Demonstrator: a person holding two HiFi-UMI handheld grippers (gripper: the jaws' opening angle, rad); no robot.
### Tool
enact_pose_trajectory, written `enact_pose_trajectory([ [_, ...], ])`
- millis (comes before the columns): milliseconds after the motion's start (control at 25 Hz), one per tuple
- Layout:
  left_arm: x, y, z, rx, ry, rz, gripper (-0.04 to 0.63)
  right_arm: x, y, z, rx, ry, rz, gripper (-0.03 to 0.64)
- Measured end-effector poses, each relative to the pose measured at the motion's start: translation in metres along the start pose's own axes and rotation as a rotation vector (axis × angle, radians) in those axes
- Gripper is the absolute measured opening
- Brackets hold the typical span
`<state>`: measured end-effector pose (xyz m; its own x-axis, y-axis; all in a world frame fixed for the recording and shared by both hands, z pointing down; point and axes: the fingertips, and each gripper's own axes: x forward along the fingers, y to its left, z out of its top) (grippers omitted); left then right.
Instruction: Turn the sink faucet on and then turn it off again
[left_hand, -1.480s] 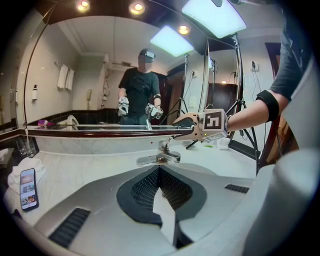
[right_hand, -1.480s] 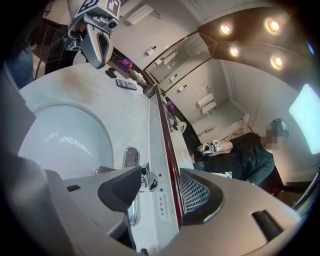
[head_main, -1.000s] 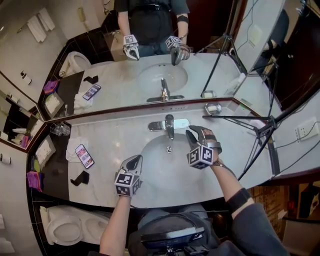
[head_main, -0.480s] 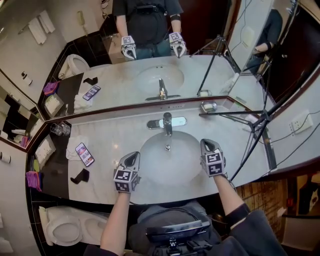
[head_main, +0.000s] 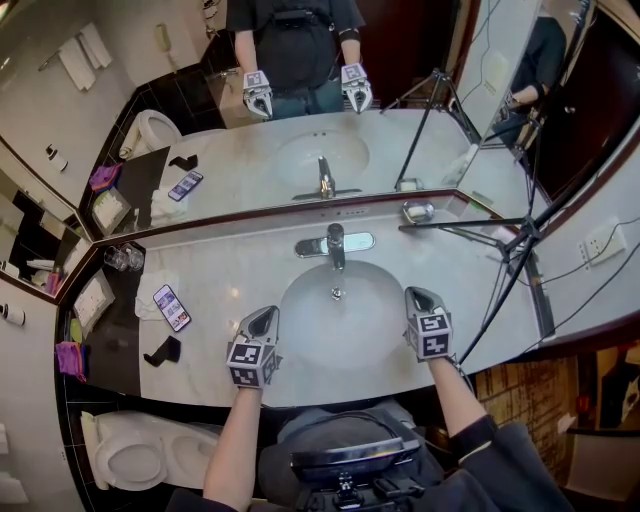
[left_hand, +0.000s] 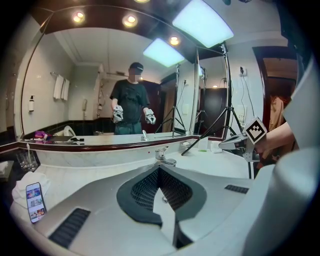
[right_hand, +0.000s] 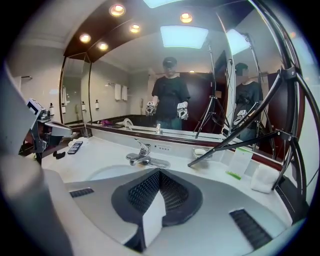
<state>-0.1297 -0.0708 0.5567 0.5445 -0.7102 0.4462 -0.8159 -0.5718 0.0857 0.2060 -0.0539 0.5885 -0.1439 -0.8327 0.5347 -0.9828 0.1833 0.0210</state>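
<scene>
Both tools are held at the front of the marble countertop (head_main: 215, 275), one on each side of the oval sink basin (head_main: 300, 330). The left gripper (head_main: 266, 317) has its jaws closed tip to tip with nothing between them. It sits at the basin's front-left rim and points toward the back wall. The right gripper (head_main: 417, 298) has its jaws pressed together too, also empty, at the front-right rim and roughly level with the left one. The chrome single-lever faucet (head_main: 336, 246) is at back centre of the basin on its plate below the mirror (head_main: 250, 150), spout over the bowl, well apart from both grippers. In the right gripper view the lever stands up from the faucet body with a slight tilt; can't tell on or off from that. A smartphone (head_main: 171, 308) lies screen up on a folded white towel (head_main: 150, 300) left of the basin. Glass tumblers (head_main: 122, 259) stand behind it in the corner by the mirror. A small black object (head_main: 162, 352) sits near the counter's front-left edge. A soap dish (head_main: 418, 212) is back right by the mirror, and a black tripod (head_main: 510, 255) leg crosses the counter's right end. The mirror shows the person facing the sink with both grippers out in front.
</scene>
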Motion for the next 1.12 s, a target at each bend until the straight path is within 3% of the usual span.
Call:
enact_pose_trajectory([
  [160, -0.002, -0.002, 0.0, 0.024, 0.006, 0.014, -0.006, 0.002, -0.001, -0.003, -0.022, 0.001, 0.005, 0.018],
  [880, -0.002, -0.002, -0.002, 0.003, 0.009, 0.023, -0.005, 0.01, 0.008, 0.001, -0.095, 0.032, 0.037, 0.018],
  [1120, 0.001, -0.002, -0.004, 0.004, 0.016, 0.031, -0.005, 0.023, 0.015, 0.004, -0.238, 0.03, 0.054, 0.021],
])
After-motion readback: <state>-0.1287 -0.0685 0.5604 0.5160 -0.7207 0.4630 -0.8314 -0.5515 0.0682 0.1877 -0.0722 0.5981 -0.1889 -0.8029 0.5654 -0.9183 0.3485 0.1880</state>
